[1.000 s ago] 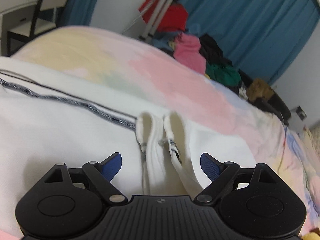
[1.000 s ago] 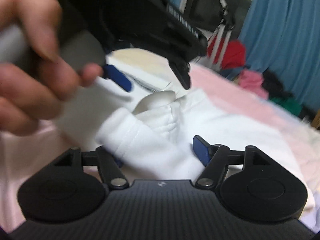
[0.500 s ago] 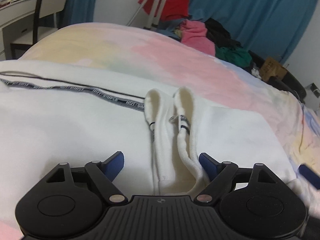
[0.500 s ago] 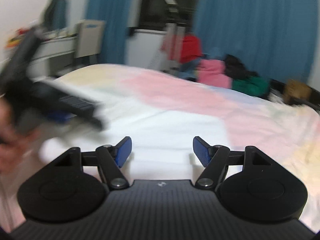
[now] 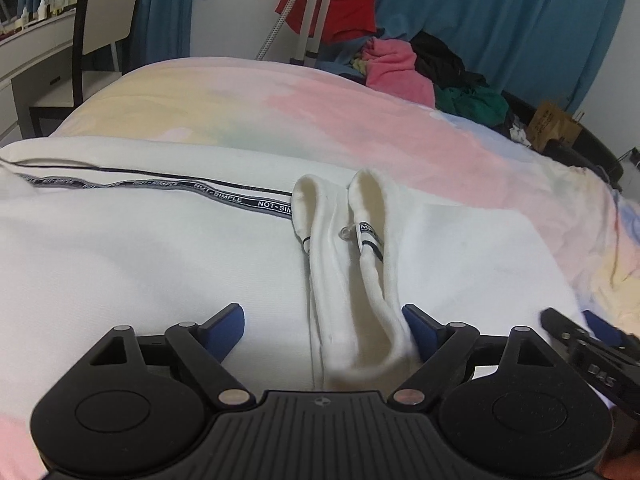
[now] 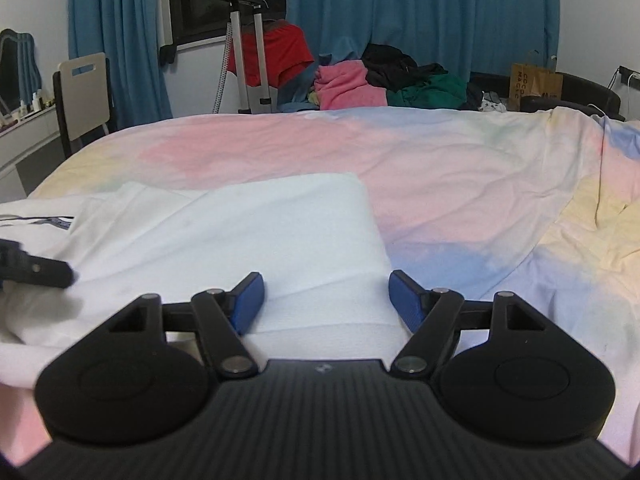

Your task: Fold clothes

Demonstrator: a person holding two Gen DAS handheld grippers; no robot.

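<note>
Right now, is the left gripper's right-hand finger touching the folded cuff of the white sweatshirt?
Cannot tell. In the left wrist view the left gripper is open, and its blue pad sits right at the cuff edge, but no gap or press shows plainly.

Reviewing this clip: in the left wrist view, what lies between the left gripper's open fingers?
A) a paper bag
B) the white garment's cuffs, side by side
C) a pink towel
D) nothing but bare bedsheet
B: the white garment's two ribbed cuffs run side by side between the fingers of the open left gripper, over the pastel bedsheet.
</note>
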